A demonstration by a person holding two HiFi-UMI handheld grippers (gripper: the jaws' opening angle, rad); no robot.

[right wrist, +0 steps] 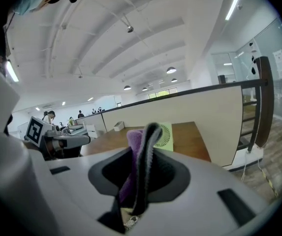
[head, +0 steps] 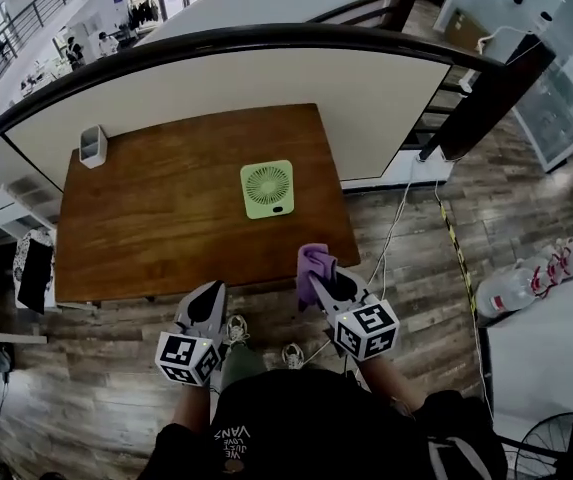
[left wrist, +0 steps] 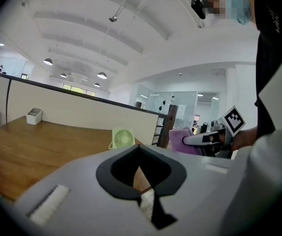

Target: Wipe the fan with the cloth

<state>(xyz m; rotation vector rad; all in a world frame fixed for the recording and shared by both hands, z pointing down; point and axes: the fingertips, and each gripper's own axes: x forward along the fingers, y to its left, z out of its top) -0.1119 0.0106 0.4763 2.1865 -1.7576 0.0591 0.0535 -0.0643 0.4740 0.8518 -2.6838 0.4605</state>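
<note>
The brown rectangular wooden table [head: 166,218] carries 2 things set well apart: a pale green square plastic fan [head: 267,189] with a round grille toward its right side, and a small white open-topped box [head: 92,146] at its far left corner.

The table [head: 166,218] is finished in smooth brown wood with a faint sheen, and the fan [head: 267,189] toward its three o'clock is moulded in matt pale-green plastic. The cloth [head: 313,265] is seen as soft, fuzzy purple fabric, matt throughout.
</note>
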